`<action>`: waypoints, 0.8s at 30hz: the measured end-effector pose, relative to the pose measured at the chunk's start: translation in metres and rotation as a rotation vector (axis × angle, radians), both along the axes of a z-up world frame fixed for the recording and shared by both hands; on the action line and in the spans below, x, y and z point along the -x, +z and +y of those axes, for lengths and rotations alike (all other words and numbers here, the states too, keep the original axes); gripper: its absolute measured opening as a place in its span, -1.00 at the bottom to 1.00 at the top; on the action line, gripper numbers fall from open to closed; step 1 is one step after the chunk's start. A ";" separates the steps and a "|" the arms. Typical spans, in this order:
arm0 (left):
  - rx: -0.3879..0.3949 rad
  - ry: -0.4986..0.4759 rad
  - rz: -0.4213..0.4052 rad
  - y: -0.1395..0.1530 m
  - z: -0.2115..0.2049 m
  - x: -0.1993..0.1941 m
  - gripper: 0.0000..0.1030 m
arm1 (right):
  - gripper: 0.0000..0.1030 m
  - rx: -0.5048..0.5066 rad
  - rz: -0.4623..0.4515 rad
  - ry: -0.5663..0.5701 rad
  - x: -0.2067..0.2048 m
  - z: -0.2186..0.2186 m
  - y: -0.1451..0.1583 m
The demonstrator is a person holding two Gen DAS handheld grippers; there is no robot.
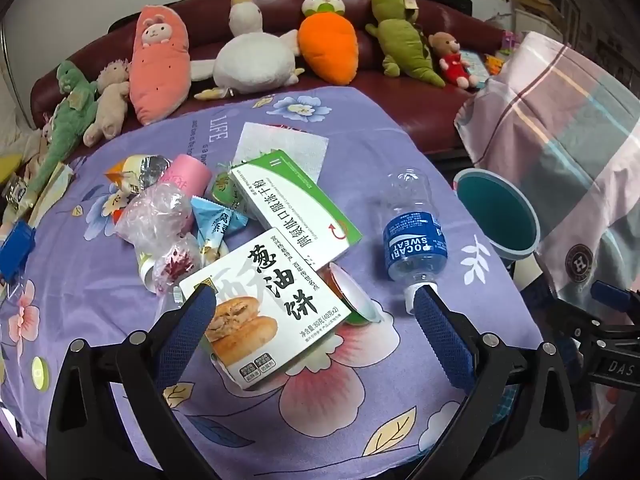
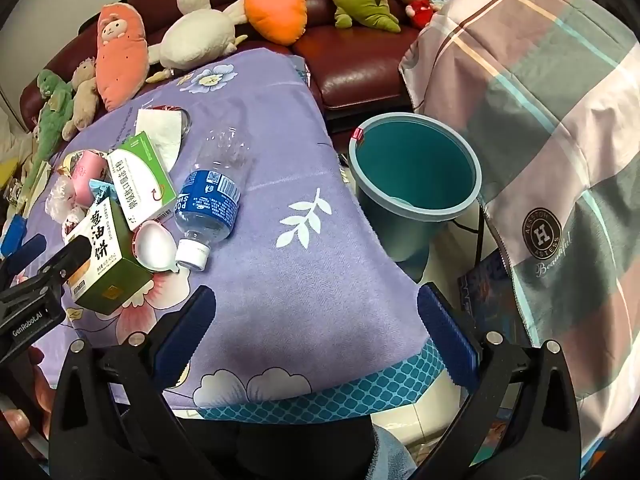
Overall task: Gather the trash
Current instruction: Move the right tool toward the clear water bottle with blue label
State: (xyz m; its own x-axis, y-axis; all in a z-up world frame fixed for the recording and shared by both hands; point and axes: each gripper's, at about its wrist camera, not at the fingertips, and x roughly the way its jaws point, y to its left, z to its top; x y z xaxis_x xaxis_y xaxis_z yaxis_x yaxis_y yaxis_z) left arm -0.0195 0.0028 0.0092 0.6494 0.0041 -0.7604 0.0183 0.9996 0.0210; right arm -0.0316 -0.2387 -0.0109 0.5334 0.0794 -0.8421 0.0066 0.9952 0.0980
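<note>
Trash lies on a purple flowered cloth (image 1: 400, 152): a pancake box (image 1: 264, 312), a green-and-white medicine box (image 1: 296, 208), an empty Pocari Sweat bottle (image 1: 412, 236), a foil cup lid (image 1: 356, 300), a tissue (image 1: 280, 148) and crumpled wrappers (image 1: 160, 208). My left gripper (image 1: 314, 296) is open, its jaws straddling the pancake box just above it. My right gripper (image 2: 316, 300) is open and empty over the cloth's near right edge, right of the bottle (image 2: 212, 196). A teal bucket (image 2: 416, 168) stands on the floor beside the table.
A dark red sofa (image 1: 400, 92) behind the table holds several plush toys (image 1: 328, 48). A plaid cloth (image 2: 540, 120) hangs at the right, next to the bucket. The left gripper's body (image 2: 36, 280) shows at the left of the right wrist view.
</note>
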 end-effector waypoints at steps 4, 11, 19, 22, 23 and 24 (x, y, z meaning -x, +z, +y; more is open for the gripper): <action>0.002 0.003 0.011 -0.003 -0.001 0.001 0.93 | 0.88 0.005 0.001 0.000 0.000 0.000 0.000; 0.016 0.003 0.019 -0.005 -0.001 0.003 0.93 | 0.88 0.005 0.013 -0.008 -0.001 -0.002 -0.004; 0.028 0.009 0.033 -0.009 0.003 0.001 0.93 | 0.88 0.010 0.015 -0.014 -0.003 -0.006 -0.007; 0.044 0.018 0.040 -0.012 0.008 -0.001 0.93 | 0.88 0.012 0.019 -0.016 -0.004 -0.008 -0.009; 0.045 0.021 0.042 -0.012 0.008 -0.001 0.93 | 0.88 0.013 0.020 -0.017 -0.005 -0.008 -0.009; 0.046 0.022 0.043 -0.012 0.009 -0.001 0.93 | 0.88 0.014 0.019 -0.018 -0.005 -0.009 -0.009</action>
